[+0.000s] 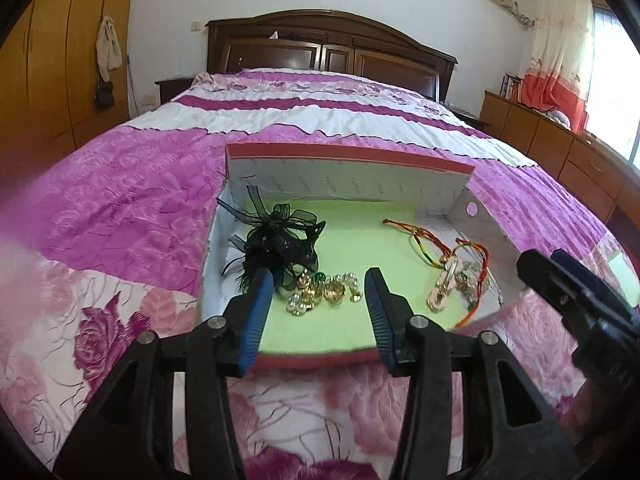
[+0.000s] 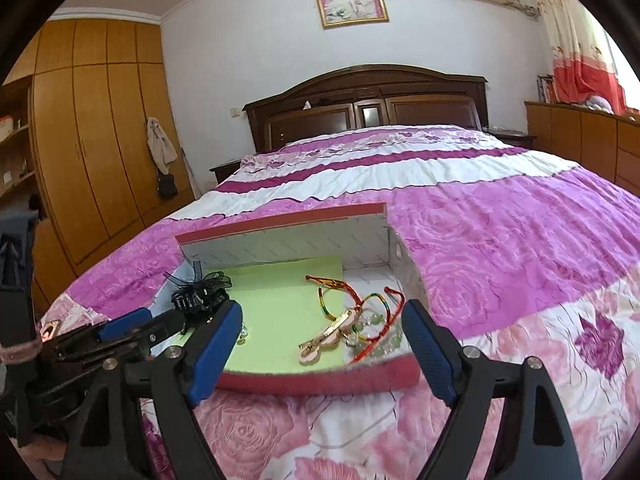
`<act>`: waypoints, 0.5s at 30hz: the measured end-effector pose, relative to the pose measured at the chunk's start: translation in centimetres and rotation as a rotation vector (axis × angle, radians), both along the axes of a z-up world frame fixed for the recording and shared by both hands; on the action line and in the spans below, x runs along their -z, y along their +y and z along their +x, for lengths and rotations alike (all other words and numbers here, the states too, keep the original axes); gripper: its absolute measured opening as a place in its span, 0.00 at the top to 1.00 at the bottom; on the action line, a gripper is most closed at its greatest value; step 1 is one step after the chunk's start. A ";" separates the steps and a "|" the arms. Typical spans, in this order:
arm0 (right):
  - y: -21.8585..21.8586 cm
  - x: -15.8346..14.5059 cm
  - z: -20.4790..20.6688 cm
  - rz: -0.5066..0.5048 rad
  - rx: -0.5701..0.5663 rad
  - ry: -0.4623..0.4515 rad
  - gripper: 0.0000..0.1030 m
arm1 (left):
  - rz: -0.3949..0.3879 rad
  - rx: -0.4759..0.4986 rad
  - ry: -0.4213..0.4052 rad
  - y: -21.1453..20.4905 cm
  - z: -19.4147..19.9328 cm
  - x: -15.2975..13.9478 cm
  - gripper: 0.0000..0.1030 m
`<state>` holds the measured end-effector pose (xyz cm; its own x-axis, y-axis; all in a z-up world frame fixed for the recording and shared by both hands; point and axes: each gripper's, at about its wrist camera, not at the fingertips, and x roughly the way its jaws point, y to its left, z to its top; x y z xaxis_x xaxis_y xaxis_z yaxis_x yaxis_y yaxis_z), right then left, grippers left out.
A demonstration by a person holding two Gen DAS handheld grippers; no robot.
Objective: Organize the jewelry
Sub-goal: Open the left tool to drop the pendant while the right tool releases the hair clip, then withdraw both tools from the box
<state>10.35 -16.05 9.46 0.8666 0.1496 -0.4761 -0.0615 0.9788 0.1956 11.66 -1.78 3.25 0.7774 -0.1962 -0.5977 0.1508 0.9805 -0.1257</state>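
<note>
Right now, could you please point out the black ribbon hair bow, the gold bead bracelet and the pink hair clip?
black ribbon hair bow (image 1: 280,236): left wrist view, on its dark centre knot.
gold bead bracelet (image 1: 324,292): left wrist view, on the middle beads.
pink hair clip (image 2: 326,338): right wrist view, mid-length of the clip.

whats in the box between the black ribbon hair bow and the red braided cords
Bare green liner farther back, and nearer the front a gold and clear bead cluster between black ribbon hair bow and red braided cords, in the left wrist view.
</note>
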 end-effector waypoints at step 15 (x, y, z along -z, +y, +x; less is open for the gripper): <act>-0.8 0.6 -5.0 0.013 0.034 0.018 0.08 | 0.009 -0.024 -0.022 0.3 -4.1 0.4 0.50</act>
<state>5.32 -16.86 8.86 0.8627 0.1260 -0.4897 -0.0243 0.9777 0.2088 7.53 -1.52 2.87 0.7949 -0.1719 -0.5819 0.1298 0.9850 -0.1137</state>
